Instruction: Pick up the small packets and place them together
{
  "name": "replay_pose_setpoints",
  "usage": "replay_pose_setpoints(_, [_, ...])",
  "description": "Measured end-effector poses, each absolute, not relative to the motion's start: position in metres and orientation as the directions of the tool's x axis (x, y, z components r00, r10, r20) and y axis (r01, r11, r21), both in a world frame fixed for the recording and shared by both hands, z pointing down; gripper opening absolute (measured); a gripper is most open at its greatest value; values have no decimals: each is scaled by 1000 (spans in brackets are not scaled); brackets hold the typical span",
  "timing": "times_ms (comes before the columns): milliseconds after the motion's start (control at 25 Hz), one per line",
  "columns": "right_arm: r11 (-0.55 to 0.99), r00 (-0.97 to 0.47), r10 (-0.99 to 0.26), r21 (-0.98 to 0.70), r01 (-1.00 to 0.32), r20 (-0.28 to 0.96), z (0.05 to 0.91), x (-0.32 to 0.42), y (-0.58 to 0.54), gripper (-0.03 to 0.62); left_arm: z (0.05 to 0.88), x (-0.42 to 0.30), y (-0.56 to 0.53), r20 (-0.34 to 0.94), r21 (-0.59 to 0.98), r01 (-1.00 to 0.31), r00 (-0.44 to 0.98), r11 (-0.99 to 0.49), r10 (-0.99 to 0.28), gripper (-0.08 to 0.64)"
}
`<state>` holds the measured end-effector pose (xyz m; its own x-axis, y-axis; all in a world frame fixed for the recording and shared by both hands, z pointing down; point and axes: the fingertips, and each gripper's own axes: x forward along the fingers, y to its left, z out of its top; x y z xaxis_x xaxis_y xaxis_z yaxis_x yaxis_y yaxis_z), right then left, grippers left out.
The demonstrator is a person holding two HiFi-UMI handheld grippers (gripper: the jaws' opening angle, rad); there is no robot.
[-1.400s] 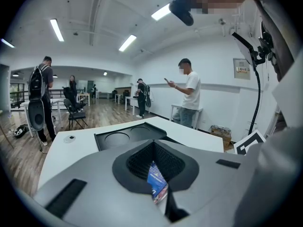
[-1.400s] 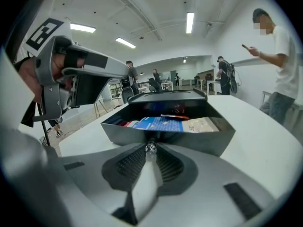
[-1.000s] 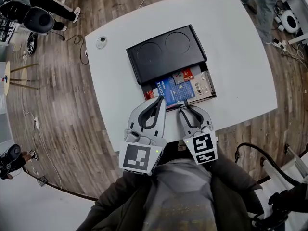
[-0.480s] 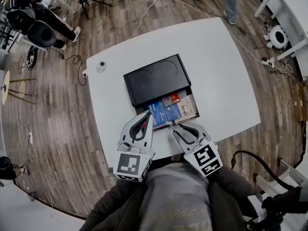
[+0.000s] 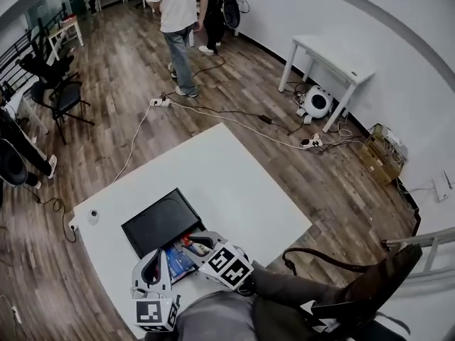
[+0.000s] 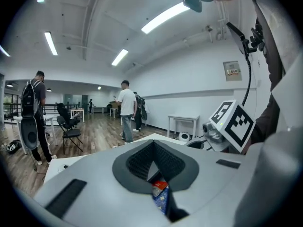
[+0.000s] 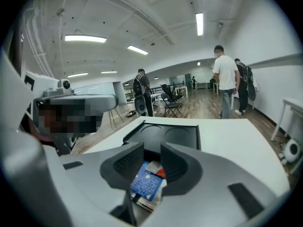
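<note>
since the packets (image 7: 147,182) all lie bunched together by the black box (image 7: 170,134) below my fingers, i'd call it done: left gripper (image 6: 152,163) pinched closed on nothing, right gripper (image 7: 151,157) has just been opening, nothing between its jaws.

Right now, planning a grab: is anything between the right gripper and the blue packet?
Nothing visible. The right gripper, whose jaws have just been opening with nothing held, looks straight onto the blue packet; the black lid sits farther back.
</note>
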<state>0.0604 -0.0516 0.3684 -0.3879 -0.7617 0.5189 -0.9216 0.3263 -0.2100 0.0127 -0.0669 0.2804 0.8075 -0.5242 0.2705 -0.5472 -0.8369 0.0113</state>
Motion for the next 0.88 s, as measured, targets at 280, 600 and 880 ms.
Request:
replay_pose_setpoints(280, [269,-339,-747,-206,-941,572,389,66,-54,101,280,12,-70,276,27,-535,816,-845,-508,0])
replay_pose_setpoints(600, [185,-237,-755,-148,-972,612,438,76,-64,103,316,3,-83,257,52,-519,833,-853,-490,0])
replay_pose_setpoints(880, [136,-166,-733,-97,-986,660,463,79,-91,171,342,-2,-103,286,59,-506,834,-860,-471,0])
